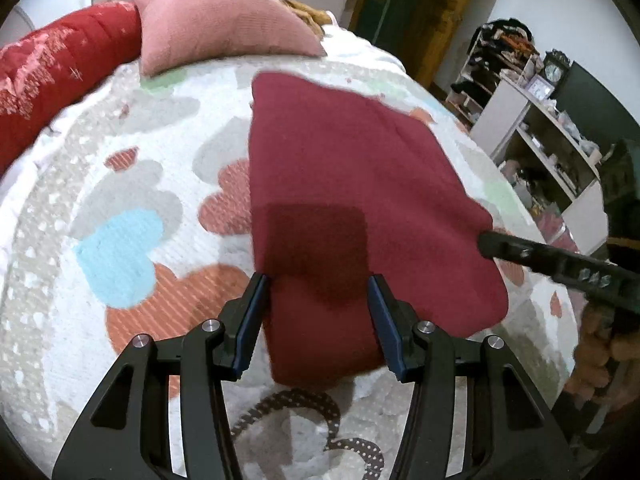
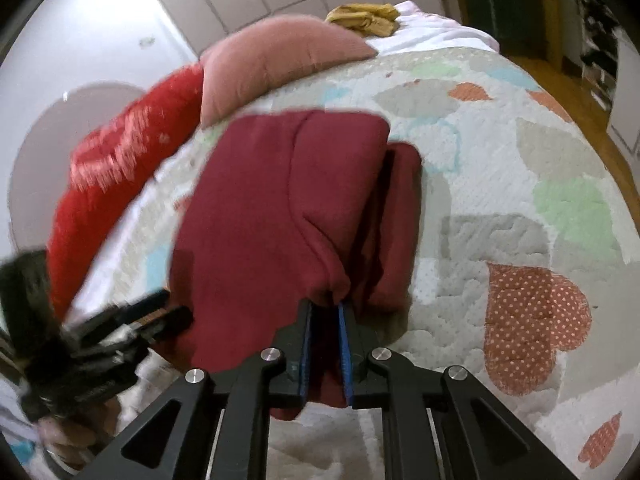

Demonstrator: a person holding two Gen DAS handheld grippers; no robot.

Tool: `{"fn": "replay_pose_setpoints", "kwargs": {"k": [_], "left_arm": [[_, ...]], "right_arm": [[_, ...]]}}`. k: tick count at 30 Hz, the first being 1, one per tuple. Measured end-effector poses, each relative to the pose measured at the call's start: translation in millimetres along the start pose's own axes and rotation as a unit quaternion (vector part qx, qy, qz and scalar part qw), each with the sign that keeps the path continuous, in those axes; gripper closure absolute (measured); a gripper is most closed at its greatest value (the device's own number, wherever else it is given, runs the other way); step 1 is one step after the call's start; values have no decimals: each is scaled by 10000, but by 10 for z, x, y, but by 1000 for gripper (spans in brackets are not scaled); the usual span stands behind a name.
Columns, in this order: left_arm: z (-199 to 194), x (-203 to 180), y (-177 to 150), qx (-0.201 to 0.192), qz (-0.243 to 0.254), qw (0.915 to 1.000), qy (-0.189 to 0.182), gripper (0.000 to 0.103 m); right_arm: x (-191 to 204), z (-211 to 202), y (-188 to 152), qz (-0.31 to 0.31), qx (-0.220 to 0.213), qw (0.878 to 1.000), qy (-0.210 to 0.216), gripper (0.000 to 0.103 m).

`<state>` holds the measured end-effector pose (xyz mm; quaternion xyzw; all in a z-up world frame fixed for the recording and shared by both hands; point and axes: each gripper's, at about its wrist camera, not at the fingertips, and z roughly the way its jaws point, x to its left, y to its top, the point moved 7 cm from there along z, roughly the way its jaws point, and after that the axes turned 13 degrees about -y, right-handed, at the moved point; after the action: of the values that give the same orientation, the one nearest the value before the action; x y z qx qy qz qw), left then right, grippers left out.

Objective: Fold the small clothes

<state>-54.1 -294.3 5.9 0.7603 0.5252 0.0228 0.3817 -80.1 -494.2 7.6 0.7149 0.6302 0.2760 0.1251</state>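
The dark red knit garment (image 1: 360,208) hangs folded over the white heart-patterned bedspread (image 1: 132,184), and your right gripper (image 2: 325,308) has its blue-padded jaws pinched on a bunched edge. Your left gripper (image 1: 318,280) sits jaws wide, the cloth lying between them ungripped. A pink pillow (image 1: 224,28) rests beyond.

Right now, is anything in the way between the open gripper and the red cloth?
No, nothing visible blocks it. The left hand-held gripper hangs open right over the maroon garment on the heart-patterned bedspread. The right hand-held gripper is shut on the garment's other edge.
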Motion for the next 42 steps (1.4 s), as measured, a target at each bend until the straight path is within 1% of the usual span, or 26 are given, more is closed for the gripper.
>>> {"fn": "replay_pose_setpoints", "kwargs": {"k": [2, 5, 7, 11, 12, 15, 18, 21, 26, 28, 31, 34, 37, 38, 39, 40, 41, 42], "left_arm": [[-41, 19, 94, -126, 10, 9999, 38, 52], [-10, 44, 217, -157, 17, 9998, 82, 52], [55, 66, 289, -176, 5, 9998, 120, 52], [225, 133, 363, -93, -125, 9998, 96, 52], [287, 150, 377, -66, -123, 9998, 108, 51], [359, 163, 398, -95, -87, 9998, 131, 43], [414, 190, 404, -81, -107, 9999, 106, 39], [417, 181, 394, -95, -103, 9998, 114, 38], [378, 155, 383, -82, -152, 9998, 126, 38], [357, 148, 384, -80, -158, 9998, 135, 38], [334, 133, 375, -74, -142, 9998, 151, 38], [314, 147, 376, -75, -157, 9997, 147, 38], [285, 138, 368, -90, -155, 9997, 154, 38], [283, 148, 364, -86, -156, 9997, 155, 38], [273, 144, 359, -79, -161, 9997, 156, 38], [265, 144, 352, -79, -159, 9997, 150, 38], [253, 145, 351, -85, -155, 9997, 148, 38], [238, 145, 347, -98, -146, 9997, 158, 38]], "right_arm": [[20, -156, 106, 103, -219, 9997, 50, 89], [149, -267, 220, -129, -500, 9986, -86, 88], [244, -230, 270, -295, -545, 9980, -123, 88], [337, -21, 357, -511, -554, 9969, -224, 88], [332, 66, 387, -602, -559, 9960, -352, 88], [256, 308, 470, -794, -515, 9923, -800, 89], [159, 555, 486, -691, -279, 9947, -703, 89], [97, 594, 504, -457, -307, 9972, -508, 89], [103, 445, 473, -323, -253, 9979, -508, 88], [143, 292, 454, -311, -342, 9977, -506, 86], [218, 85, 394, -471, -524, 9961, -534, 79], [278, -4, 298, -646, -556, 9948, -562, 78], [263, 48, 223, -784, -542, 9924, -777, 77], [237, 109, 203, -793, -461, 9920, -871, 73], [201, 225, 151, -745, -230, 9928, -914, 68], [179, 294, 119, -679, -87, 9938, -879, 67], [159, 335, 99, -582, -40, 9950, -816, 66], [147, 322, 100, -534, -91, 9954, -793, 65]]}}
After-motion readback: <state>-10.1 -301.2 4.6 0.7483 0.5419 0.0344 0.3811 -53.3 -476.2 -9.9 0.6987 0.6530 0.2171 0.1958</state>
